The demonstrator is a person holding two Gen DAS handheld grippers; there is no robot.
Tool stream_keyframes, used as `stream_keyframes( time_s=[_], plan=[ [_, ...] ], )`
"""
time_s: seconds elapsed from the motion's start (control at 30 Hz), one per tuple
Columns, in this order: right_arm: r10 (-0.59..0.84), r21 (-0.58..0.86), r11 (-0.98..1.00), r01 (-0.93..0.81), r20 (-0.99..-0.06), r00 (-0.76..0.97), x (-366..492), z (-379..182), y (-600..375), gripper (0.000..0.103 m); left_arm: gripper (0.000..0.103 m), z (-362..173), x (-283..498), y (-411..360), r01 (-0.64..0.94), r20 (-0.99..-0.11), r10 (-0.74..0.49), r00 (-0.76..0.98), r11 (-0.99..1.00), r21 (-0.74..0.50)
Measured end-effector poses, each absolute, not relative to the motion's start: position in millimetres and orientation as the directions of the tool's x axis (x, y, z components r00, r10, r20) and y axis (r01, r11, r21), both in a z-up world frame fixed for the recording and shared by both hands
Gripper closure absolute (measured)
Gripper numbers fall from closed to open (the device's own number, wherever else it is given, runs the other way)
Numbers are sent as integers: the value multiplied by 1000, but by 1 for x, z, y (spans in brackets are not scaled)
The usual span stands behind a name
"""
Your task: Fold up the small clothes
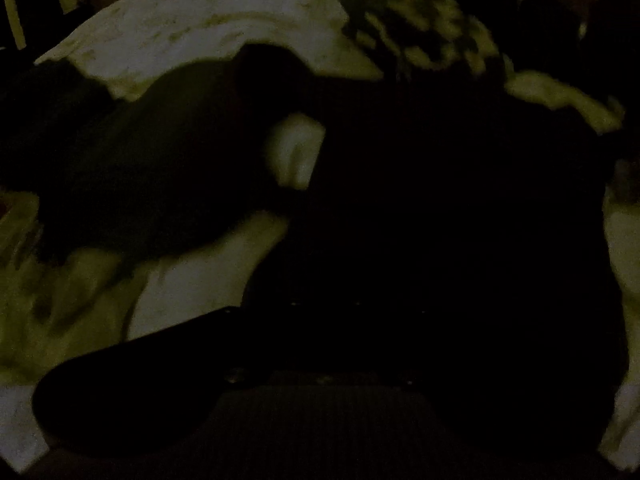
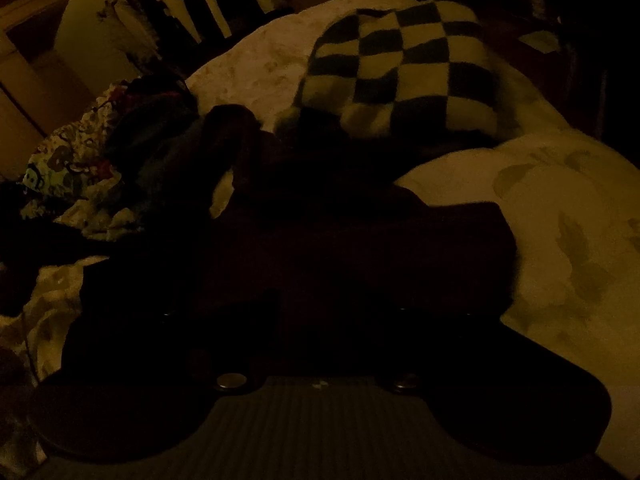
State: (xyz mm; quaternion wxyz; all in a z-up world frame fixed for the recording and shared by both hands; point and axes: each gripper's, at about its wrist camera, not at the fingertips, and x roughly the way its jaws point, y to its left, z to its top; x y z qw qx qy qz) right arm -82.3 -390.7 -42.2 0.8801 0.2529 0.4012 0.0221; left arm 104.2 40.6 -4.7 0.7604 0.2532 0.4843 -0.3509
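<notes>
Very dark in both views, so I go by outlines. My left gripper (image 1: 340, 280) is closed all the way — its black body fills the lower half of the left wrist view, and the fingertips are lost against the dark cloth. Whether any fabric is pinched between the pads I can't tell; it's all black on black there. The dark garment (image 1: 168, 160) spreads across the middle of the bed, w/ a lobe reaching toward the bed's left side and a pale gap of bed cover (image 1: 180, 32) showing through it near the centre.

My right gripper (image 2: 332, 304) stands wide open, its two fingers apart over the dark garment (image 2: 340, 240), which lies crumpled in the middle of the bed just ahead of the fingers. Can't say if the pads touch the cloth; nothing looks clamped.

Past the garment, toward the far edge of the bed, a black-and-white checkered blanket (image 2: 400, 68) sits bunched in a mound, touching the garment's far side. At the bed's left edge there's a heap of patterned clothes (image 2: 68, 164) w/ cartoon prints, some darker pieces on top. The pale bed cover (image 2: 560, 216) w/ a faint leaf print is bare on the right side.
</notes>
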Motion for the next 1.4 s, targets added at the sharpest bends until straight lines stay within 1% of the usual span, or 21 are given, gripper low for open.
stream_keyframes(
  time_s=[0.07, 0.13, 0.2, 0.3, 0.37, 0.43, 0.5, 0.6, 0.67, 0.73, 0.77, 0.87, 0.93, 0.97, 1.0, 1.07, 1.2, 1.3, 1.37, 1.4],
  plan=[
    [237, 459, 873, 167, -697, 676, -83, -43, -392, 25, 100, -6, 91, 58, 761, -921, -210, 328, 636, 126],
    [239, 462, 871, 167, -696, 677, -82, -43, -392, 25, 94, -10, 86, 70, 741, -922, -143, 360, 644, 189],
    [234, 464, 869, 168, -687, 688, -81, -42, -393, 25, 93, -10, 92, 77, 702, -917, -125, 380, 684, 198],
    [219, 455, 873, 179, -691, 689, -78, -40, -394, 24, 92, 7, 102, 81, 657, -893, -203, 402, 743, 127],
    [212, 441, 880, 177, -698, 684, -76, -39, -393, 25, 85, 21, 106, 70, 654, -862, -292, 413, 755, 58],
    [194, 417, 892, 176, -703, 684, -75, -36, -392, 24, 71, 22, 109, 51, 671, -848, -362, 387, 741, -11],
    [165, 379, 908, 180, -717, 678, -73, -34, -390, 25, 70, 10, 111, 22, 692, -855, -376, 356, 721, -30],
    [119, 310, 935, 175, -735, 667, -72, -34, -385, 25, 70, -21, 112, -15, 723, -885, -352, 306, 691, -25],
    [101, 267, 950, 164, -756, 646, -71, -37, -382, 25, 70, -47, 111, -31, 741, -919, -296, 262, 671, -5],
    [97, 238, 958, 161, -794, 600, -72, -43, -381, 25, 70, -66, 109, -30, 752, -942, -222, 253, 658, 47],
    [124, 246, 958, 147, -817, 563, -76, -47, -381, 25, 70, -70, 105, -25, 759, -947, -202, 249, 648, 61],
    [242, 317, 945, 75, -836, 492, -97, -41, -380, 25, 69, -69, 103, 2, 746, -959, -185, 216, 665, 40],
    [275, 348, 935, 69, -834, 478, -108, -30, -387, 24, 63, -65, 111, 17, 718, -962, -170, 213, 695, 37],
    [278, 355, 932, 76, -832, 480, -111, -26, -391, 24, 63, -64, 114, 23, 707, -963, -170, 210, 706, 29],
    [262, 349, 933, 93, -832, 490, -114, -21, -396, 24, 63, -62, 116, 27, 699, -965, -171, 200, 715, 19],
    [216, 324, 938, 121, -821, 528, -115, -13, -400, 21, 63, -59, 117, 31, 704, -964, -154, 217, 709, 45],
    [212, 377, 918, 125, -730, 649, -110, -3, -399, 18, 62, -61, 106, 24, 728, -962, -118, 248, 677, 105],
    [185, 344, 930, 129, -743, 643, -99, -12, -396, 18, 61, -62, 100, 22, 738, -957, -106, 270, 661, 135],
    [126, 269, 954, 135, -765, 632, -94, -26, -395, 19, 61, -64, 103, 25, 728, -958, -116, 262, 675, 118],
    [73, 209, 967, 145, -774, 629, -92, -32, -398, 25, 61, -67, 104, 25, 724, -959, -121, 258, 682, 108]
  ],
)
